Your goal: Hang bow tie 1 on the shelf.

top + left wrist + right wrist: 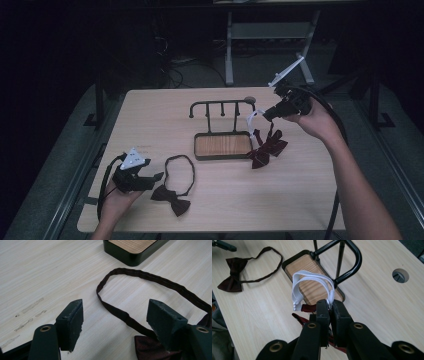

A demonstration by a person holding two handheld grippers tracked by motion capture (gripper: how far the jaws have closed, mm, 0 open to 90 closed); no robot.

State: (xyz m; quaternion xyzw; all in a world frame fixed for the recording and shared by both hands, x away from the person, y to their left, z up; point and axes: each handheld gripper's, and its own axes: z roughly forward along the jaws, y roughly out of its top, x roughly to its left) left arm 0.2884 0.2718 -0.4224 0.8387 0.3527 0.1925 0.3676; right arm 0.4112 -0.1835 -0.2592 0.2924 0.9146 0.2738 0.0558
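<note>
My right tongs (329, 305) were clamped on the white strap (312, 281) of the red bow tie (266, 146), which hung just below them, above the bench (300, 190), beside the black rack (222, 106) and its wooden tray (222, 145). My left tongs (115, 315) stood wide, holding nothing, with the dark bow tie (171, 196) lying just ahead of them and its neck loop (150, 280) running between the 2 jaws.

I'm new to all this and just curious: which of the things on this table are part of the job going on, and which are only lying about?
In use:
- right gripper, shut on the white strap
- red bow tie hanging from that strap
- black rack with wooden tray

Lying about:
- dark bow tie, flat on the table
- left gripper, open, beside it
</note>
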